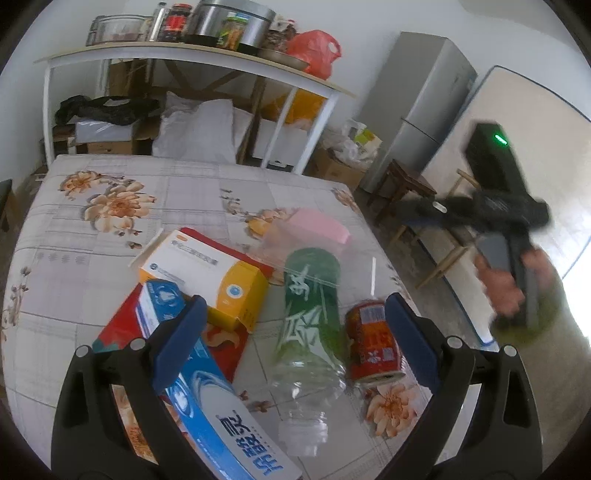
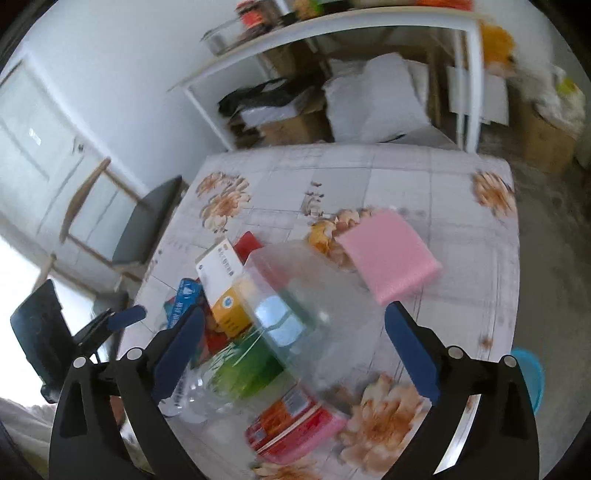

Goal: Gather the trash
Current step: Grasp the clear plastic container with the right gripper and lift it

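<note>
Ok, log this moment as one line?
left gripper: open above clear green-labelled plastic bottle | right gripper: open, empty | red drink can: on floral tablecloth

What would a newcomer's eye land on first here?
Probably the heap of trash on the floral tablecloth: a green-labelled plastic bottle lying beside a red can, with medicine boxes to their left. Next, the pink sponge behind them.

white walls point(image 1: 369, 22), cluttered shelf table point(image 1: 184, 48), grey fridge point(image 1: 417, 107), perhaps concrete floor point(image 1: 546, 369)
</note>
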A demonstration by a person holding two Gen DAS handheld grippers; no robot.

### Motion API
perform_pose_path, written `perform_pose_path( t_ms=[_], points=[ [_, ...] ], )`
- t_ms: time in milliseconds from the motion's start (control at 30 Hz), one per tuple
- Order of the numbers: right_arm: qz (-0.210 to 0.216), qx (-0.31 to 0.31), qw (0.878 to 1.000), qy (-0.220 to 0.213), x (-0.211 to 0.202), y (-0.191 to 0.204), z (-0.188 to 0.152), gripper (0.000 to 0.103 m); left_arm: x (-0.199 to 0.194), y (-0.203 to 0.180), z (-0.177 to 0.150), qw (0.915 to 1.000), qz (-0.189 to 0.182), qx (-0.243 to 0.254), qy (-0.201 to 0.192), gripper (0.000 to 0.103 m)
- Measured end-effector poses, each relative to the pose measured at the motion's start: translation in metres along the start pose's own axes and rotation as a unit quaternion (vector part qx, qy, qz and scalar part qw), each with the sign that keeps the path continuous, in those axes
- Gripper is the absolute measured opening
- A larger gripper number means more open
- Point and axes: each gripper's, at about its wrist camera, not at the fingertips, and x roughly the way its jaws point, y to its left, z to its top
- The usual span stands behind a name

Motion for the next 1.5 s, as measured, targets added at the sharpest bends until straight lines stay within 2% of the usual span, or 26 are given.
perform_pose_path(
  t_ms=[133, 300, 367, 500, 733, 900, 1233, 1433, 1500],
  points=[
    [0.045, -0.049, 0.995, 0.068, 0.029, -0.001, 0.021, 0.096, 0.0, -0.009, -0.011, 0.9996, -0.019, 0.02, 0.009, 0.093],
    [0.033, -0.077, 0.987, 0.135, 0.07, -0.01, 0.037, 0.096, 0.006, -0.015, -0.021, 0.9987, -0.037, 0.019, 0.03, 0.093],
    [0.04, -0.083, 0.983, 0.161, 0.084, -0.012, 0.038, 0.096, 0.009, -0.015, -0.023, 0.9983, -0.043, 0.013, 0.037, 0.093],
    [0.063, -0.105, 0.973, 0.198, 0.106, -0.011, 0.043, 0.096, 0.013, -0.014, -0.026, 0.9979, -0.045, 0.009, 0.045, 0.093],
    [0.069, -0.135, 0.957, 0.247, 0.134, -0.008, 0.049, 0.096, 0.021, -0.016, -0.024, 0.9974, -0.048, 0.014, 0.052, 0.093],
    [0.088, -0.137, 0.949, 0.27, 0.143, -0.007, 0.051, 0.096, 0.024, -0.017, -0.024, 0.9971, -0.05, 0.016, 0.054, 0.093],
    [0.117, -0.115, 0.942, 0.292, 0.157, -0.005, 0.051, 0.096, 0.024, -0.017, -0.024, 0.9973, -0.049, 0.009, 0.054, 0.093],
    [0.114, -0.098, 0.945, 0.292, 0.16, -0.004, 0.046, 0.096, 0.016, -0.017, -0.024, 0.9978, -0.05, 0.006, 0.043, 0.093],
    [0.117, -0.087, 0.947, 0.285, 0.158, -0.005, 0.046, 0.092, 0.014, -0.016, -0.022, 0.9979, -0.051, 0.006, 0.041, 0.093]
  ],
)
